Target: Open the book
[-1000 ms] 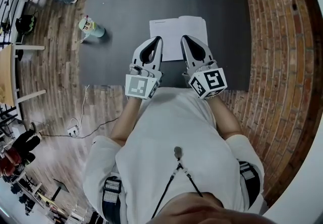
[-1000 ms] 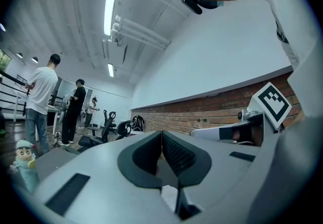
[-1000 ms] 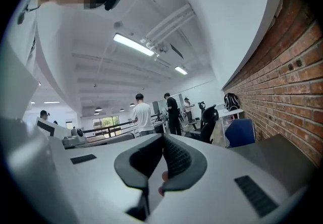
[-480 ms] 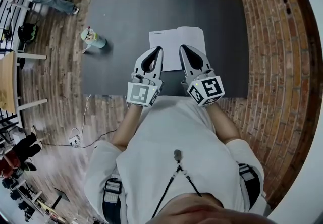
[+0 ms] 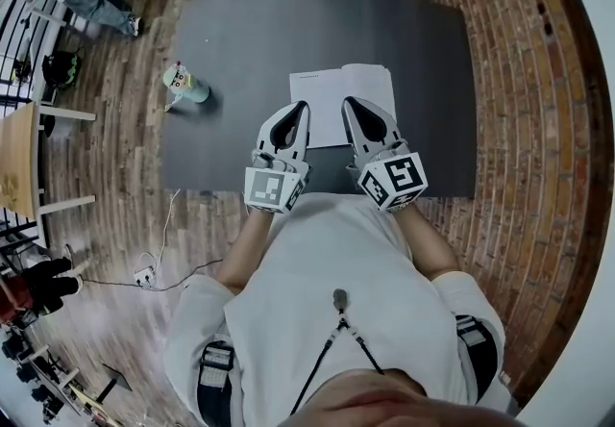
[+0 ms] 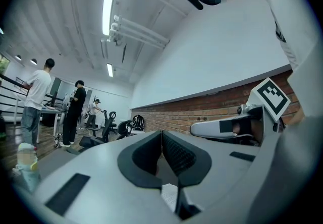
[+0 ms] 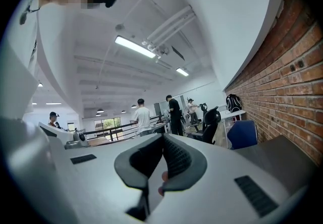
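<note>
Surveyed from the head view a dark grey, flat rectangular desk (image 5: 423,79) bearing a thin white-paged book (image 5: 327,88), laid flat with pale pages facing up. Placed the book directly beneath and ahead of the tips of both tools.

Found the left hand-held gripper (image 5: 302,108) pointing level across the desk, its tip over the near left part of the book. Confirmed in the left gripper view: black ribbed jaws closed tip to tip, with nothing clamped between them. Noted a strip of white page showing just below those tips. Could not establish contact with the page.

Found the right hand-held gripper (image 5: 348,102) just beside the left one, likewise level, its tip over the near middle of the book. Confirmed in the right gripper view: jaws pressed fully together and holding nothing.

Recorded a white cube with black square markers (image 5: 274,189) at the rear of the left hand-held gripper, and a matching one behind the right.

Noted a small pale-green bottle-like item (image 5: 181,81) well to the left of the left hand-held gripper, near the desk's left edge. Could not settle whether on the desk or on the wooden plank floor (image 5: 106,165).

Noted a red brick wall (image 7: 298,66) to the right of the right hand-held gripper, and several standing persons (image 7: 142,117) far ahead of it.
</note>
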{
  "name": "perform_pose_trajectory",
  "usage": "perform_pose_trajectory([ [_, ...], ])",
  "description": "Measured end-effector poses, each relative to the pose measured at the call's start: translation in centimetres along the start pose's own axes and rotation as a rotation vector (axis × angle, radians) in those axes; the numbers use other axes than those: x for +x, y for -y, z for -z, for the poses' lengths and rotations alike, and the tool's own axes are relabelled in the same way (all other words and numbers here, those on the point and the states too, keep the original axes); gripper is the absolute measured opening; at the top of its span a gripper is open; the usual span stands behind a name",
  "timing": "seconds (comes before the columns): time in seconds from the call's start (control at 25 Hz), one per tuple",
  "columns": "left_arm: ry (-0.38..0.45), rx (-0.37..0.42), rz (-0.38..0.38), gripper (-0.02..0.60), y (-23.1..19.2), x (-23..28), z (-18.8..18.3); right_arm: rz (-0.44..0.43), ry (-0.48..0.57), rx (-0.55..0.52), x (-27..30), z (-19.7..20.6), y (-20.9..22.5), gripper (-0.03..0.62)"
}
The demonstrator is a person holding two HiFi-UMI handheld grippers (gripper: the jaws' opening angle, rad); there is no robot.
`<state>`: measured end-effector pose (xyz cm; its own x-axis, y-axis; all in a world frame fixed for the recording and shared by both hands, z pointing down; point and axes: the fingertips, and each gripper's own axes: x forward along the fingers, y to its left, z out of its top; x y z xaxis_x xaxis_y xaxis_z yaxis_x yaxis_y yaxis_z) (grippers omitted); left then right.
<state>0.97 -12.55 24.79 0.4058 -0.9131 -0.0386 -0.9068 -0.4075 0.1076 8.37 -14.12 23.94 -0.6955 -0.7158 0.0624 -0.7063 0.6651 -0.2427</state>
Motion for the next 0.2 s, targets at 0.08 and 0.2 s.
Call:
perform_pose_trajectory([
  [0.08,-0.006,0.003,-0.001,0.023,-0.10,-0.17,0.05,0.004,-0.003,0.004,0.04,0.21,-0.01,0.035],
  [0.2,-0.016,0.005,0.007,0.023,-0.12,-0.56,0.33,0.018,-0.004,0.013,-0.08,0.55,-0.09,0.035],
])
